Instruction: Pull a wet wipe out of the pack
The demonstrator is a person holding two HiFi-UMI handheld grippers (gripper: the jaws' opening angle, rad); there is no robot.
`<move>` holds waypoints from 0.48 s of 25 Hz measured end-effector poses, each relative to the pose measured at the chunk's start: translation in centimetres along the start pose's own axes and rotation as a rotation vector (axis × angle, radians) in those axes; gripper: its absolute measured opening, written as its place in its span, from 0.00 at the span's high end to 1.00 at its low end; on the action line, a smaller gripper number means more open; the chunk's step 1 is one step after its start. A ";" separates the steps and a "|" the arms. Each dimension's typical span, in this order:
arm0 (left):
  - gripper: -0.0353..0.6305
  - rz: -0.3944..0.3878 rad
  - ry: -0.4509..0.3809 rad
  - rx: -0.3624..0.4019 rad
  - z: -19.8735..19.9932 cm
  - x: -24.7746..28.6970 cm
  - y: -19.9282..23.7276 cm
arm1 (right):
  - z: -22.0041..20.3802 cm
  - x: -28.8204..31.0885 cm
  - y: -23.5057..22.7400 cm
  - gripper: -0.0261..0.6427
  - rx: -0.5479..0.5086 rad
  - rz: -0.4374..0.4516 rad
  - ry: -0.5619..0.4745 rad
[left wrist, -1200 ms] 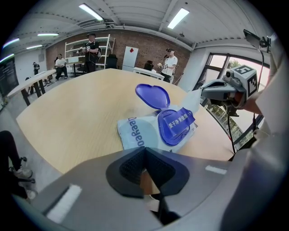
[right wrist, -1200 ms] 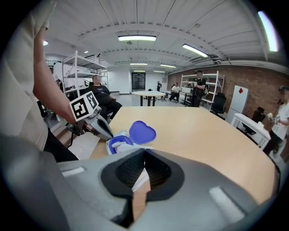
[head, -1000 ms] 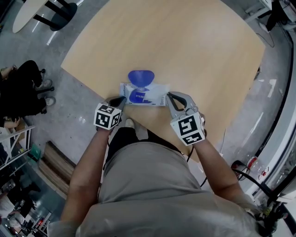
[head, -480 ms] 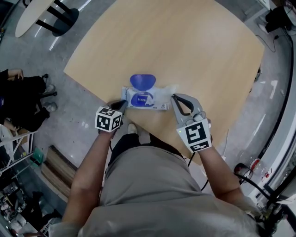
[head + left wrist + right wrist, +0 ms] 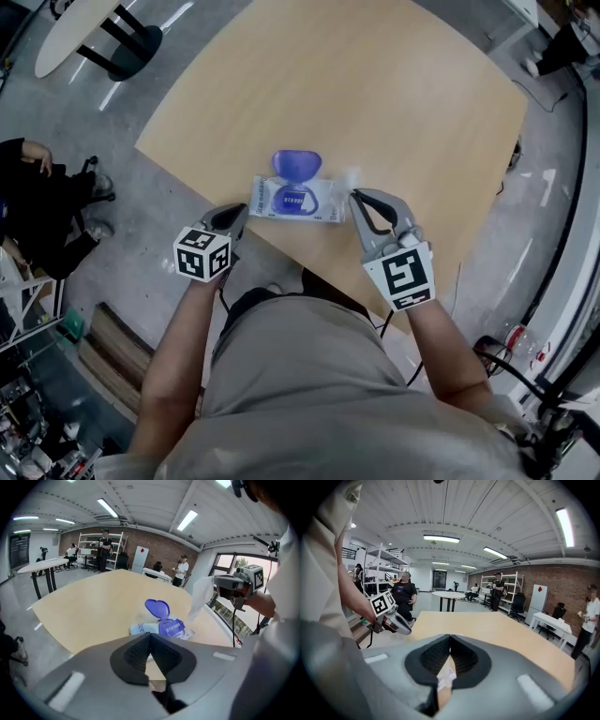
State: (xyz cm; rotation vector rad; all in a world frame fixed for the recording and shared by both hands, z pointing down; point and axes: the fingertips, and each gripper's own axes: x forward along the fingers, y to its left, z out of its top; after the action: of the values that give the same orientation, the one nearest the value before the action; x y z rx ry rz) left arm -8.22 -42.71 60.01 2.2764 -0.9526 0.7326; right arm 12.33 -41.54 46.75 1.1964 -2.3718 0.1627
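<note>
The right gripper (image 5: 355,196) pinches the thin white wet wipe (image 5: 350,176) by the blue-and-white pack (image 5: 295,200)'s right end. The left gripper (image 5: 241,213), shut and empty, sits near its left end.

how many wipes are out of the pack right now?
1. A white wipe hangs from the shut right gripper, by the right end of the pack. The pack lies on the table with its blue lid open; more wipes inside would be hidden.
</note>
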 end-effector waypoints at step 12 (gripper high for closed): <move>0.94 -0.129 -0.274 0.138 2.1 -17.4 -5.4 | 3.1 -4.6 8.5 0.96 -0.057 -0.090 0.006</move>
State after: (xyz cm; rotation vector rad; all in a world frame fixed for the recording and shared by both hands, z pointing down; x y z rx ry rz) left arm -13.96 -33.05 45.50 2.5804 -0.8872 0.4500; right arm 6.86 -33.99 42.82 1.2708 -2.2967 0.0679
